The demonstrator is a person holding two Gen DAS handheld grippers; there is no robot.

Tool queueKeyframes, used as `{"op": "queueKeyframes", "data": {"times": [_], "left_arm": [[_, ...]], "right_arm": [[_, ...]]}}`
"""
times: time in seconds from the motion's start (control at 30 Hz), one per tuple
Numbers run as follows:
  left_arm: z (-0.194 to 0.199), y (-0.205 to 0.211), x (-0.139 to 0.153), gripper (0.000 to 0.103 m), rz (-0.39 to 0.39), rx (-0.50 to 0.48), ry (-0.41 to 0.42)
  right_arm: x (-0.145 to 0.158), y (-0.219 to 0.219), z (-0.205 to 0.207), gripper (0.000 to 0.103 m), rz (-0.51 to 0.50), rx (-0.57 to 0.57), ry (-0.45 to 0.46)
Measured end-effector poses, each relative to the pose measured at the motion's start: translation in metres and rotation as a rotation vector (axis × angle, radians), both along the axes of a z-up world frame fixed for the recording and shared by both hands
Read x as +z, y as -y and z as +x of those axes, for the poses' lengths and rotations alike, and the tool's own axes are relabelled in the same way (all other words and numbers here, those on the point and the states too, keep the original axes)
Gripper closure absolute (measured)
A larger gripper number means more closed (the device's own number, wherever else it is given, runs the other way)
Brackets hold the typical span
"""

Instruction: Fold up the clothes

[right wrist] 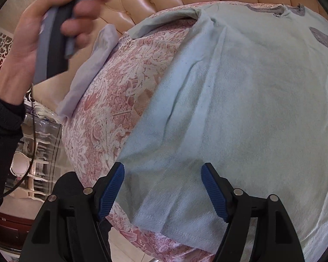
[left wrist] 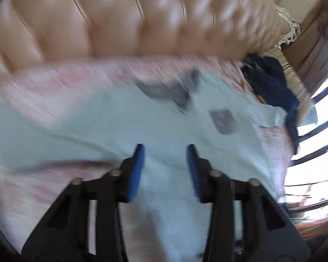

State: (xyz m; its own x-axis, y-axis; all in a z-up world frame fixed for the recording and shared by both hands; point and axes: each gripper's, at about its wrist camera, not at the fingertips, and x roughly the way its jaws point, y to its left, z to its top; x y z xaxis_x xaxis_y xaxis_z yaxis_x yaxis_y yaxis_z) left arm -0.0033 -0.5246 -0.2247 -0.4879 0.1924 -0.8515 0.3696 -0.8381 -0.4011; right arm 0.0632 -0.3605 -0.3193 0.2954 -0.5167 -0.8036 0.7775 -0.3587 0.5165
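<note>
T-shirt (right wrist: 240, 98) in pale blue lies spread flat on the patterned bedspread (right wrist: 111, 100), soft, light and floppy, best pinched at its near hem corner, where the right tongs (right wrist: 163, 187) hover open, left tongs (left wrist: 166, 170) part-open, both empty

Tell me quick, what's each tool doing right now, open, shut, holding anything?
Left tool: open, nothing gripped, above the light blue shirt.
Right tool: open over the shirt's lower edge, not clamped on it.
</note>
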Motion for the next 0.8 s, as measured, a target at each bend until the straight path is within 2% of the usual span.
{"op": "queueKeyframes", "data": {"times": [0.1,0.2,0.27,0.4,0.47,0.53,0.6,0.63,0.67,0.7,0.73,0.8], "left_arm": [[0.007,0.012,-0.021,0.068,-0.001,0.086,0.106],[0.038,0.026,-0.022,0.068,-0.054,0.144,0.154],[0.059,0.037,-0.028,0.068,-0.097,0.178,0.216],[0.092,0.055,-0.027,0.068,-0.034,0.220,0.165],[0.106,0.064,-0.016,0.068,0.009,0.256,0.119],[0.121,0.087,-0.002,0.068,0.049,0.337,0.087],[0.144,0.135,0.004,0.068,0.137,0.490,0.079],[0.151,0.153,0.008,0.067,0.133,0.533,0.093],[0.156,0.170,0.012,0.065,0.124,0.573,0.109],[0.158,0.194,0.016,0.057,0.117,0.603,0.139],[0.160,0.217,0.021,0.044,0.109,0.632,0.170],[0.159,0.252,0.018,0.038,0.187,0.659,0.198]], "right_arm": [[0.001,-0.002,-0.001,0.029,0.001,0.001,0.000],[-0.001,-0.003,-0.003,0.029,-0.009,-0.004,0.014],[-0.001,-0.004,-0.003,0.029,-0.015,-0.006,0.017],[0.001,-0.006,-0.005,0.028,-0.018,-0.011,0.023],[0.011,-0.010,-0.012,0.028,-0.061,-0.050,0.048],[0.026,-0.015,-0.026,0.028,-0.113,-0.093,0.058],[0.039,-0.016,-0.048,0.026,-0.161,-0.155,0.063],[0.044,-0.015,-0.062,0.025,-0.181,-0.186,0.071],[0.046,-0.008,-0.077,0.025,-0.198,-0.206,0.097],[0.048,0.000,-0.091,0.025,-0.213,-0.221,0.131],[0.049,0.008,-0.106,0.025,-0.229,-0.236,0.164],[0.045,0.034,-0.133,0.025,-0.265,-0.255,0.281]]}}
